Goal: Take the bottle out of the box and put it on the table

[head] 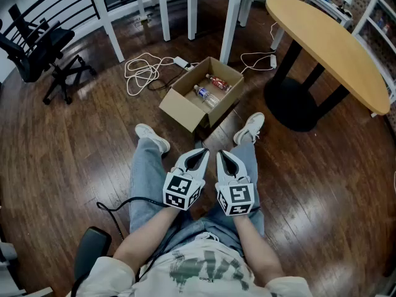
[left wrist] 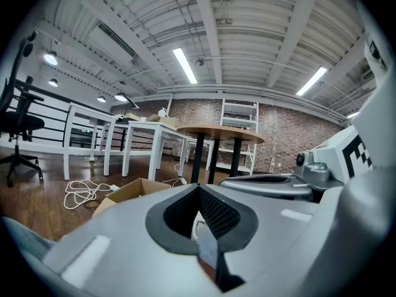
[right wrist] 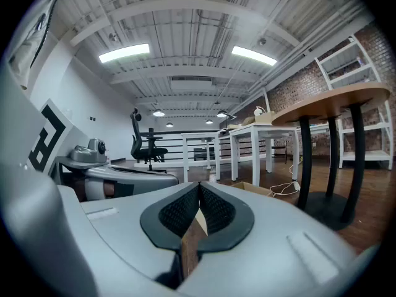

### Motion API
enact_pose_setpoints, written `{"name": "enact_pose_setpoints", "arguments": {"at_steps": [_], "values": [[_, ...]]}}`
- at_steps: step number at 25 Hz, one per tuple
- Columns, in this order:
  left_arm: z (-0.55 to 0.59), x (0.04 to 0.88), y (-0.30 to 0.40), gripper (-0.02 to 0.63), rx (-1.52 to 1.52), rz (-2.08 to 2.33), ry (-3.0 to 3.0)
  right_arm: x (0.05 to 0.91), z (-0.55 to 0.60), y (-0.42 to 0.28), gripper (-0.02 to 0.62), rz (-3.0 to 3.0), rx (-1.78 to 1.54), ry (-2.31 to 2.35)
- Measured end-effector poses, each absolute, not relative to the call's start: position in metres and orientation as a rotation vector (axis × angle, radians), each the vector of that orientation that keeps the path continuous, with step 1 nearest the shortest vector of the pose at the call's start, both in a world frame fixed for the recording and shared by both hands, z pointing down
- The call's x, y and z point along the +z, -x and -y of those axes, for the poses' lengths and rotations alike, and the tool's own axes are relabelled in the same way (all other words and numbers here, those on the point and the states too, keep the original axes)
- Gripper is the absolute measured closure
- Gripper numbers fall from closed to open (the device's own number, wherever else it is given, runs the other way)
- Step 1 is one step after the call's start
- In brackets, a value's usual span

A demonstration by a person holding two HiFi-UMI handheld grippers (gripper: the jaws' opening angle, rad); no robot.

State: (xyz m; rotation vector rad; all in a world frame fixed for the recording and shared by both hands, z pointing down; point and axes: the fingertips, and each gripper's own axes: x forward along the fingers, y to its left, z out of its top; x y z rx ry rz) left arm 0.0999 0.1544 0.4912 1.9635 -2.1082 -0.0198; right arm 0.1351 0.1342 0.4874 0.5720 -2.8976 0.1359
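Seen from the head camera, a seated person holds the left gripper (head: 199, 152) and the right gripper (head: 221, 154) side by side above their legs. Both have their fingers pressed together and hold nothing. An open cardboard box (head: 179, 111) sits on the wooden floor (head: 93, 141) just beyond the shoes (head: 250, 129), ahead of and below both grippers and well apart from them. Inside it lie a clear bottle (head: 206, 96) and, just behind it, a red-labelled bottle (head: 218, 82). Both lie flat and parallel, their long axes crossing the box's width from far-left to near-right. Which end carries the cap is too small to tell. The left gripper looks slightly nearer; the round worktop (head: 334, 42) stands to the right
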Motion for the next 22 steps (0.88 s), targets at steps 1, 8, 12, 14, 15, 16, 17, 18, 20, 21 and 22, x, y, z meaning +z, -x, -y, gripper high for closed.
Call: {"name": "enact_pose_setpoints", "arguments": {"at_steps": [1, 8, 12, 14, 15, 16, 17, 18, 20, 21, 22], "values": [[-0.152, 0.491, -0.099, 0.611, -0.023, 2.107, -1.967, 0.487, -0.134, -0.133, 0.595, 2.899, 0.131, -0.569], [-0.133, 0.483, -0.087, 0.611, -0.033, 2.107, -1.981, 0.480, -0.122, -0.119, 0.595, 2.898, 0.099, -0.547], [-0.120, 0.485, -0.077, 0.611, -0.033, 2.110, -1.977, 0.479, -0.105, -0.109, 0.595, 2.900, 0.099, -0.549], [-0.115, 0.486, -0.071, 0.611, -0.032, 2.112, -1.970, 0.477, -0.098, -0.103, 0.595, 2.905, 0.092, -0.550], [-0.112, 0.486, -0.069, 0.611, -0.032, 2.115, -1.966, 0.476, -0.095, -0.100, 0.595, 2.908, 0.089, -0.549], [-0.110, 0.486, -0.066, 0.611, -0.033, 2.117, -1.961, 0.475, -0.092, -0.098, 0.595, 2.910, 0.089, -0.547], [-0.108, 0.487, -0.064, 0.611, -0.033, 2.119, -1.957, 0.474, -0.089, -0.095, 0.595, 2.912, 0.090, -0.545], [-0.107, 0.487, -0.062, 0.611, -0.034, 2.121, -1.952, 0.474, -0.087, -0.092, 0.595, 2.914, 0.091, -0.542], [-0.104, 0.488, -0.058, 0.611, -0.035, 2.125, -1.950, 0.474, -0.083, -0.086, 0.595, 2.917, 0.091, -0.534], [-0.103, 0.487, -0.057, 0.611, -0.036, 2.125, -1.952, 0.474, -0.082, -0.084, 0.595, 2.918, 0.089, -0.529], [-0.102, 0.486, -0.055, 0.611, -0.038, 2.126, -1.954, 0.474, -0.081, -0.082, 0.595, 2.919, 0.088, -0.524]]}}
